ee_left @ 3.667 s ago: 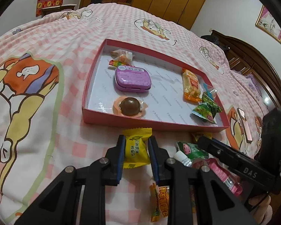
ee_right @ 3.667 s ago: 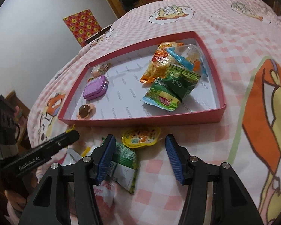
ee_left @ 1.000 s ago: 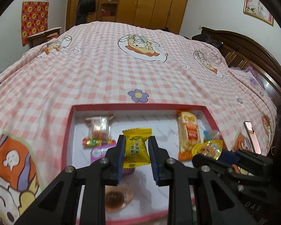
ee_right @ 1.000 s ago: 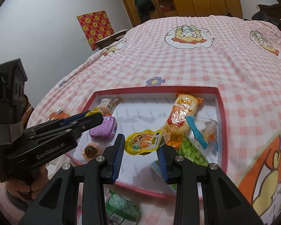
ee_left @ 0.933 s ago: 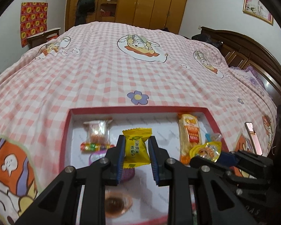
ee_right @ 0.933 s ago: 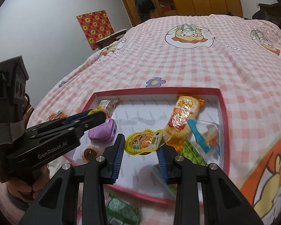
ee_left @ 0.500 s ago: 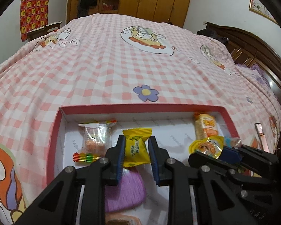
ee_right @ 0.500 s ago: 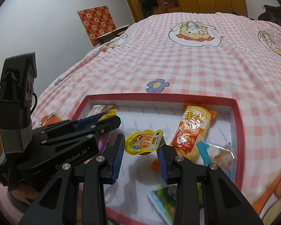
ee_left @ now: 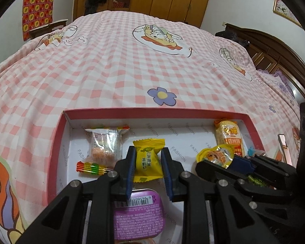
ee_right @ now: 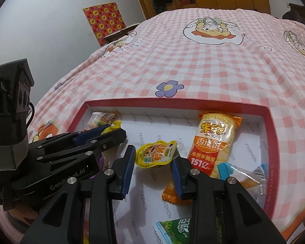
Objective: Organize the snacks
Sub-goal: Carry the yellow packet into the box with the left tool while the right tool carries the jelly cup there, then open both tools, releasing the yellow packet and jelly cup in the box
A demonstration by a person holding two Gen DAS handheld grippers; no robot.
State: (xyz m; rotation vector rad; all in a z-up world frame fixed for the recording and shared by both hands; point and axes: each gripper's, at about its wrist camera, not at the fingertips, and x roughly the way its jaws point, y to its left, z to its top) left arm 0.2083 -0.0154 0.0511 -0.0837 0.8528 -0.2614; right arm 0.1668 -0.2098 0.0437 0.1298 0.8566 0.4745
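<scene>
A shallow red box (ee_left: 156, 111) with a white floor lies on the bed; it also shows in the right wrist view (ee_right: 273, 130). My left gripper (ee_left: 148, 159) is shut on a yellow candy packet (ee_left: 147, 158), held over the box's middle. My right gripper (ee_right: 153, 158) is shut on a round yellow jelly cup (ee_right: 156, 154), held over the box beside the left gripper (ee_right: 111, 131). The right gripper (ee_left: 217, 158) also shows at the right of the left wrist view.
In the box lie a purple tin (ee_left: 139, 215), a clear candy bag (ee_left: 104, 144), an orange rice-cracker pack (ee_right: 212, 140), a blue-edged clear pack (ee_right: 242, 174), an orange candy (ee_right: 169, 196) and a green packet (ee_right: 172, 230). Pink checked bedding (ee_left: 111, 61) surrounds it. Wardrobes stand behind.
Both grippers have moved forward and lower over the box, each still holding its snack. The box now fills the lower part of both views.
</scene>
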